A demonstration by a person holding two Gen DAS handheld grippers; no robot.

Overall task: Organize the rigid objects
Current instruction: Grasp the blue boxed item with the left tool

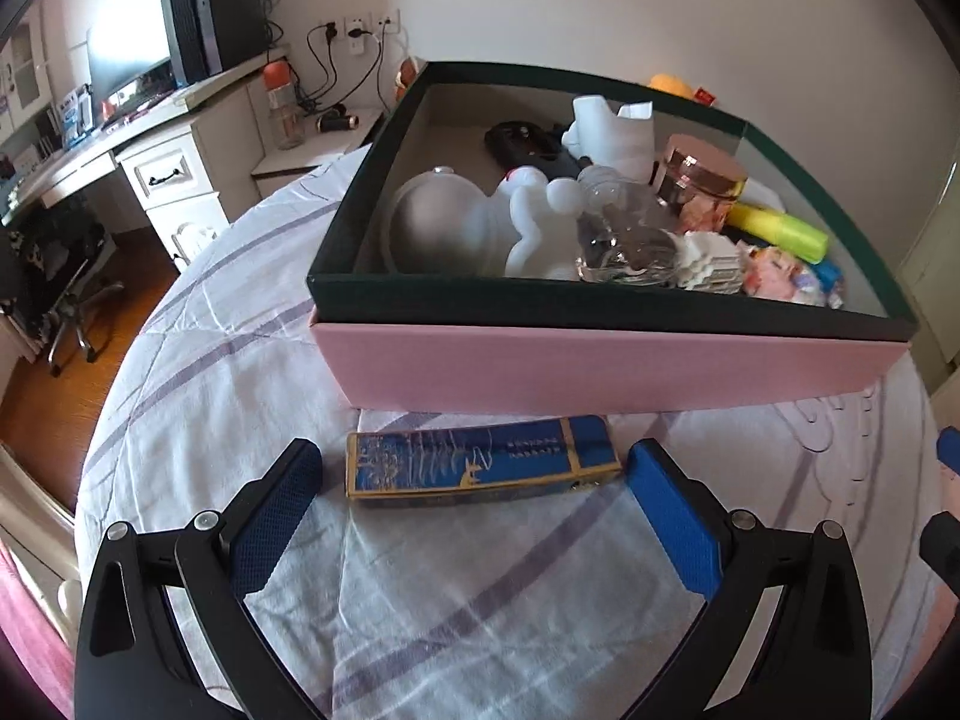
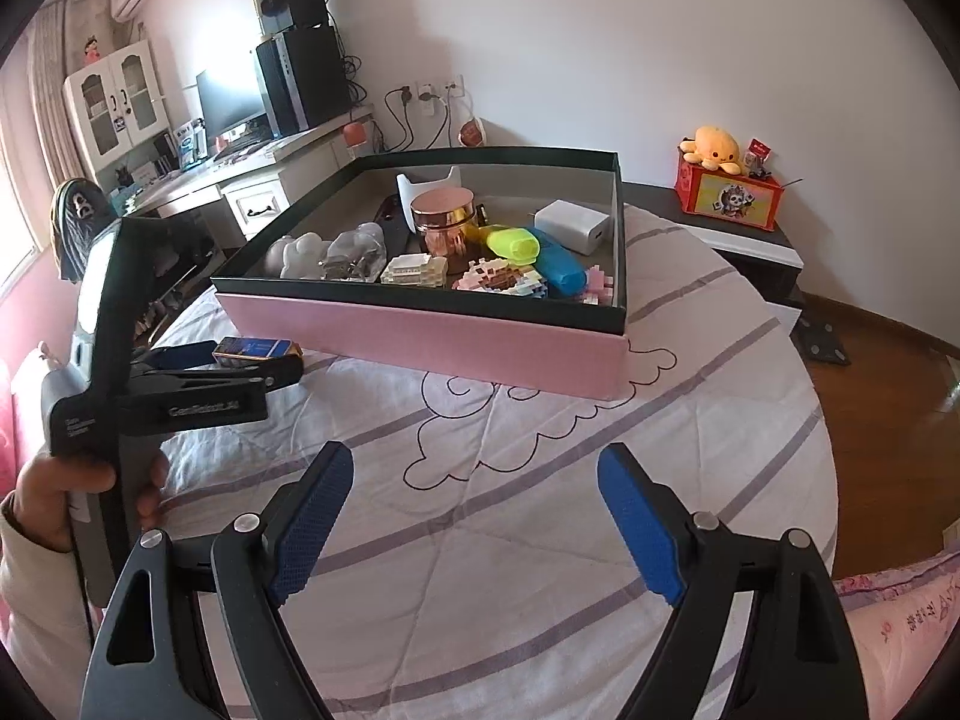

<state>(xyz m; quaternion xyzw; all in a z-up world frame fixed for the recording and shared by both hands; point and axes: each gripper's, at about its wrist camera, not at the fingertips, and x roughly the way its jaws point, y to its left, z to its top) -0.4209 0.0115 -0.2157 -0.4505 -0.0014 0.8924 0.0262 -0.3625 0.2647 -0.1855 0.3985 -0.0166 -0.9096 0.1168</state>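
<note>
A blue and gold flat box [image 1: 480, 465] lies on the bedspread just in front of the pink storage box [image 1: 600, 366]. My left gripper [image 1: 477, 468] is open, its two blue pads on either side of the flat box, not touching it. In the right wrist view the left gripper [image 2: 240, 360] and the flat box [image 2: 255, 349] sit at the left by the pink box [image 2: 432, 336]. My right gripper [image 2: 474, 474] is open and empty over the bedspread. The pink box holds several items: white figures [image 1: 534, 216], a rose-gold jar [image 1: 699, 183], a yellow tube [image 1: 780, 228].
The bed [image 2: 540, 480] has a white quilt with purple stripes. A desk with monitor and computer [image 2: 288, 96] stands at the back left. A nightstand carries a red box and yellow plush [image 2: 720, 180]. Wooden floor lies to the right [image 2: 882, 420].
</note>
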